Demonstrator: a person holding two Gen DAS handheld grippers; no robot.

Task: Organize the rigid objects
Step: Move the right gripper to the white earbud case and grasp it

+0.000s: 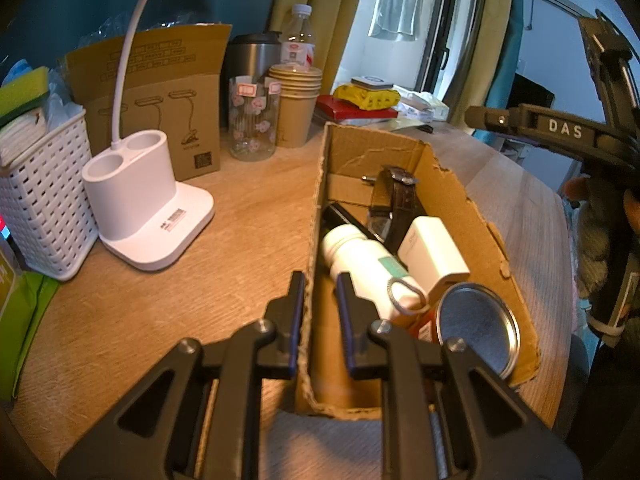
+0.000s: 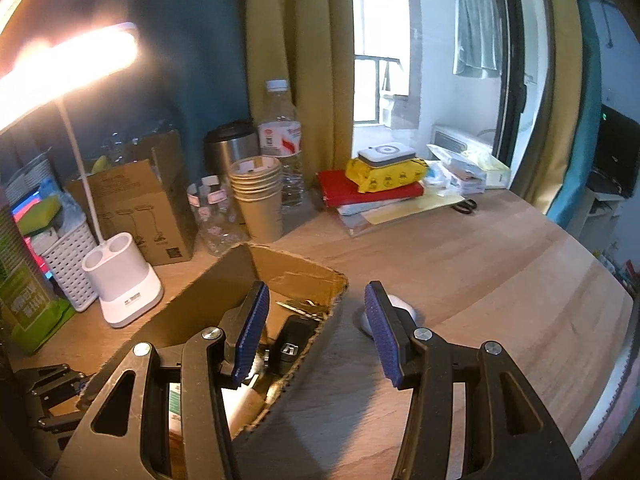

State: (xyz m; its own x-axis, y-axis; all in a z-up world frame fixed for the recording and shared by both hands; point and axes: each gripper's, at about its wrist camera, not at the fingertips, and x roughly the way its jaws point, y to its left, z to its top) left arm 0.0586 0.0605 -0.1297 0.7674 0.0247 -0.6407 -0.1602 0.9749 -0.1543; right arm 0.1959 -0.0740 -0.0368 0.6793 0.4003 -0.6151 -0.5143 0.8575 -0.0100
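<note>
An open cardboard box [image 1: 460,200] lies on the wooden table. It holds a white bottle [image 1: 368,264], a white charger [image 1: 434,252], a brown-strap watch [image 1: 396,196], a metal-lidded tin [image 1: 476,328] and a dark item. My left gripper [image 1: 318,292] is closed on the box's left wall, one finger on each side. My right gripper [image 2: 316,320] is open and empty above the box's [image 2: 224,292] far right corner. A small white object [image 2: 400,308] lies on the table just behind its right finger. The right gripper also shows in the left wrist view [image 1: 560,128].
A white lamp base [image 1: 140,208], white basket [image 1: 40,200], brown carton [image 1: 160,100], glass jar [image 1: 252,120], paper cups [image 1: 294,108], water bottle [image 1: 298,36] and steel mug stand along the back. Books, a yellow pack [image 2: 384,174] and scissors [image 2: 464,205] lie at the back right.
</note>
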